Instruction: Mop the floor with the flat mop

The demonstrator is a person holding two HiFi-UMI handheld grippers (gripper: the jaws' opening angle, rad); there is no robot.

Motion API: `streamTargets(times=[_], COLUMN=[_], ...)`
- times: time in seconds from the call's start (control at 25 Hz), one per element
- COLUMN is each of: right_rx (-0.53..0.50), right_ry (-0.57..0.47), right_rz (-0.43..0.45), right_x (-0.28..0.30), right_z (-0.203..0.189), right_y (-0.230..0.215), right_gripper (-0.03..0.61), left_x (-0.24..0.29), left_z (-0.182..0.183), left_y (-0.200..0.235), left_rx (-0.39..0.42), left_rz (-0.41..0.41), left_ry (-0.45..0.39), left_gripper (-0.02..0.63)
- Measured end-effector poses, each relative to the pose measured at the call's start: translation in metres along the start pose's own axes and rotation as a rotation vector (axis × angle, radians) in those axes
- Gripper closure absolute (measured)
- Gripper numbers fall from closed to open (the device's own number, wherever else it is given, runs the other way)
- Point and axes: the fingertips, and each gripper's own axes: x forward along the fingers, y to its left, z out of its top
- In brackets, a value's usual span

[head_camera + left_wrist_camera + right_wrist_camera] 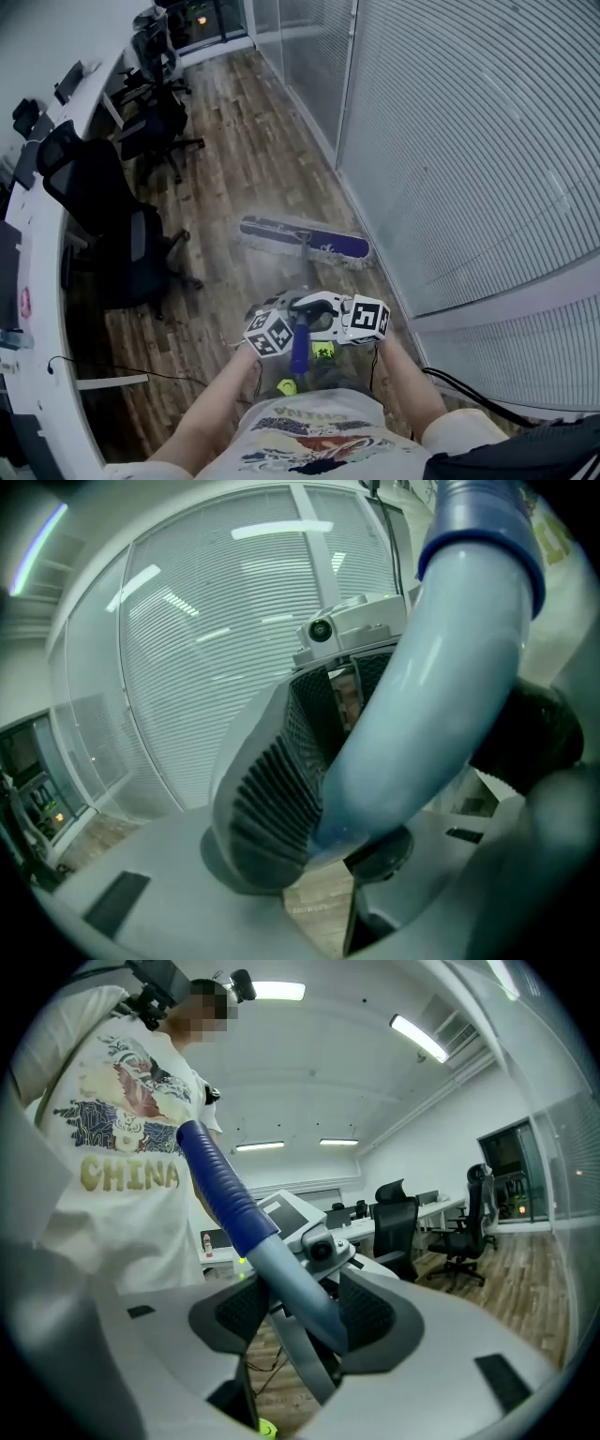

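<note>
On floor ahead: flat mop | handle clamped in left gripper, right gripper

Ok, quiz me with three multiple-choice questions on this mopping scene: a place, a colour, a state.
1. Where is the mop head? A on the desk. B on the wood floor near the glass wall. C under a chair.
2. What colour is its pad? A red. B green. C purple-blue.
3. The left claw is: A closed on the mop handle. B open, empty. C holding a cloth.
Answers: B, the head view shows it lying there; C, the pad reads purple-blue; A, its pads clamp the handle.
</note>
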Motion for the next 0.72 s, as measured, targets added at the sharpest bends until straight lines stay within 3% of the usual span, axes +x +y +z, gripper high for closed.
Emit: streamTargets(times=[0.2, 0.32, 0.48, 0.72], right_rx=[0.006, 0.016, 0.032, 0.051], right_ry=[0.002, 0.027, 0.081, 0.066], right_rz=[0.001, 0.021, 0.041, 0.028], right_x=[-0.024, -0.025, -0.026, -0.002], right_z=[-0.003, -0.009, -0.02, -0.017], right_y=[-0.054, -0.067, -0.036, 0.011], right_gripper=[0.354, 0.35, 0.344, 0.342], left_x=[0.033, 0.04, 0.041, 0.009], left_z=[0.001, -0.006, -0.006, -0.008], left_y=[0.049, 0.056, 0.027, -0.014], left_rx=[-0.006, -0.037, -0.095, -0.08], left_rz=[0.007, 0.007, -0.009, -0.01], left_ry=[0.021, 0.032, 0.046, 0.024], left_gripper=[0.495, 0.489, 0.46, 0.46])
